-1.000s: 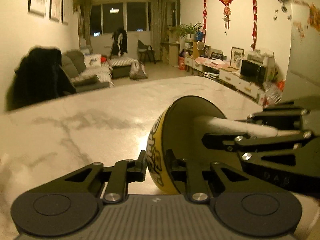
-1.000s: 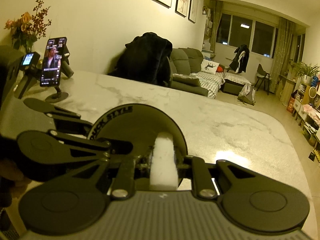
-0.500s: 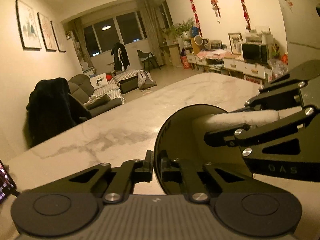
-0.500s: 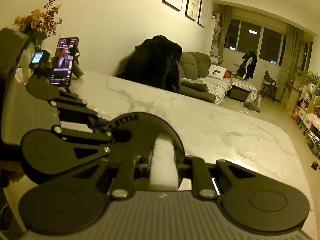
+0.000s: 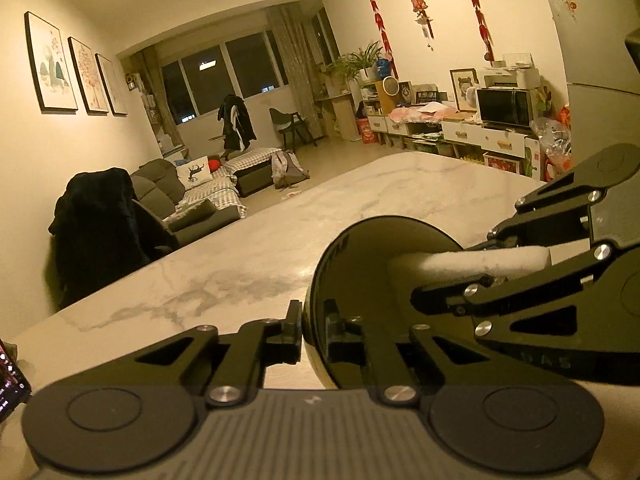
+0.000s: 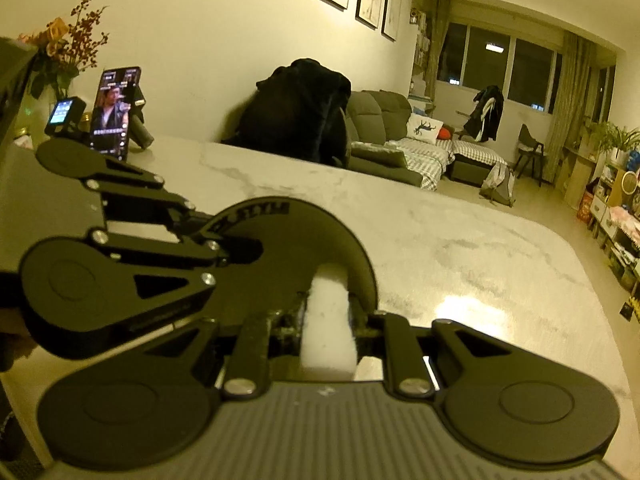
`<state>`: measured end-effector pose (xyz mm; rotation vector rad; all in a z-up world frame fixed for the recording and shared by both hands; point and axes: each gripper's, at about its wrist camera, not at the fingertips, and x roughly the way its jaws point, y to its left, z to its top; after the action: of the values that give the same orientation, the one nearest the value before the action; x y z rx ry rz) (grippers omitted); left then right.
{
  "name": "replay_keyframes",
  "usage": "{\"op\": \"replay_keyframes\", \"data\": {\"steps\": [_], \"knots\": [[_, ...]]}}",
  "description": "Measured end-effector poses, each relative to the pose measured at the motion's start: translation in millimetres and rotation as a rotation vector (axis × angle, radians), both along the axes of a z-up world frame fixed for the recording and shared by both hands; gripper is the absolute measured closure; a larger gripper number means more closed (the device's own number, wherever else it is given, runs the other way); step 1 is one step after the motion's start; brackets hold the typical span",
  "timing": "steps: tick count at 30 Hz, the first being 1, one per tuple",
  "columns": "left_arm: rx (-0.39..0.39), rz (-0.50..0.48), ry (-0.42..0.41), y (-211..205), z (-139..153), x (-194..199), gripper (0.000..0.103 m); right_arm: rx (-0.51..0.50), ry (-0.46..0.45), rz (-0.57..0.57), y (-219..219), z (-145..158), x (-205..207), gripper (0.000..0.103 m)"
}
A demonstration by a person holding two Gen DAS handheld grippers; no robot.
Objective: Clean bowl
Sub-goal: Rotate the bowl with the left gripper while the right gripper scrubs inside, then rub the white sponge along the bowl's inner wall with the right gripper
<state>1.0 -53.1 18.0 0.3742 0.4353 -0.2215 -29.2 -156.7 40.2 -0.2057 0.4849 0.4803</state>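
While the left gripper [image 5: 313,330] clamps the bowl [image 5: 384,280] rim, the right gripper [image 6: 327,320], closed on the sponge [image 6: 328,320], scrubs inside; next, rotate the bowl to unwiped areas.

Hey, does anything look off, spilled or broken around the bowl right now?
Nothing stands out. The black bowl is tipped on its side, but the left gripper is clamped on its rim while the right gripper presses a white sponge inside. The marble table shows no spill.

dim, warm yellow indoor light washes both my views. a bright glare patch sits on the bench [image 6: 460,304] just right of my jaws. walls bow at the fisheye edges, corners go black, windows [image 5: 224,76] dark.
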Motion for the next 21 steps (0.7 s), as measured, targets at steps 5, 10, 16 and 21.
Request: {"op": "replay_keyframes", "data": {"steps": [5, 10, 16, 21], "knots": [[-0.003, -0.002, -0.011, -3, -3, -1, 0.092, 0.005, 0.035, 0.024, 6, -8, -1, 0.085], [0.007, -0.003, -0.008, -4, -5, 0, 0.092, -0.024, -0.008, 0.006, 7, -3, -3, 0.086], [0.009, -0.008, -0.009, -7, -3, 2, 0.092, -0.045, -0.039, -0.015, 1, 4, 0, 0.086], [0.010, -0.012, -0.011, -3, -2, 2, 0.092, -0.028, -0.006, 0.000, 1, -2, 1, 0.086]]}}
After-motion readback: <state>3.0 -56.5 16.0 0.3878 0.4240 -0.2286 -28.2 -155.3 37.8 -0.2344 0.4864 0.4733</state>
